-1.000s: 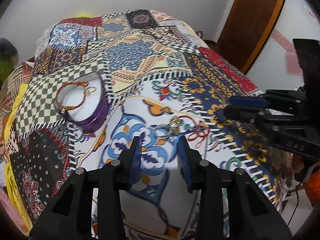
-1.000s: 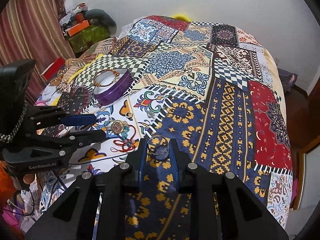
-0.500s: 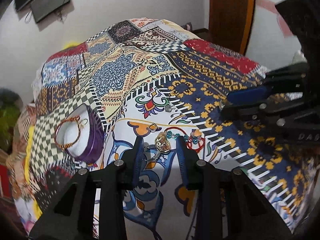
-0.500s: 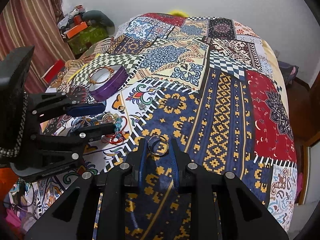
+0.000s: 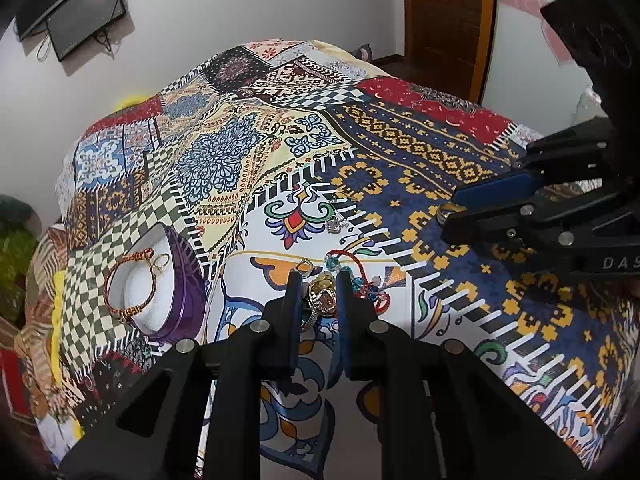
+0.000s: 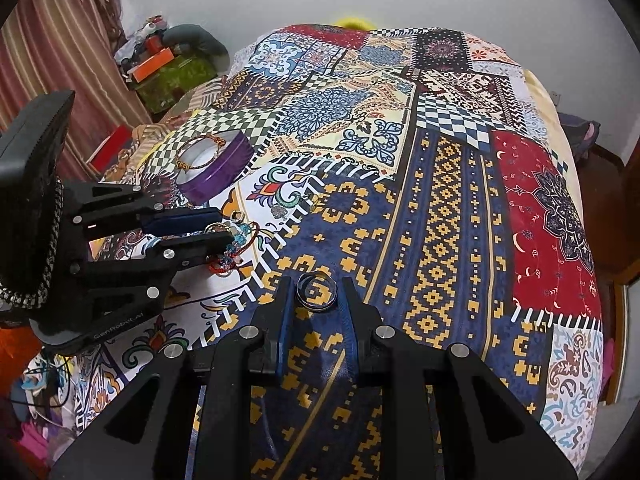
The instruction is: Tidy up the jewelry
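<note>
patchwork bed (image 5: 400,152) carries loose jewelry; left gripper (image 5: 318,284) straddles a gold ring (image 5: 322,300), not visibly clamped, right gripper (image 6: 316,288) pinches a steel ring (image 6: 316,291), both probably for the purple box (image 5: 182,280).

"DAS" on the right hand-held gripper (image 5: 446,216); "GenRobot.AI" on the left hand-held gripper (image 6: 224,226).

Home bedroom, patchwork bedspread (image 5: 248,148), wall television (image 5: 86,20), curtain (image 6: 60,60)
</note>
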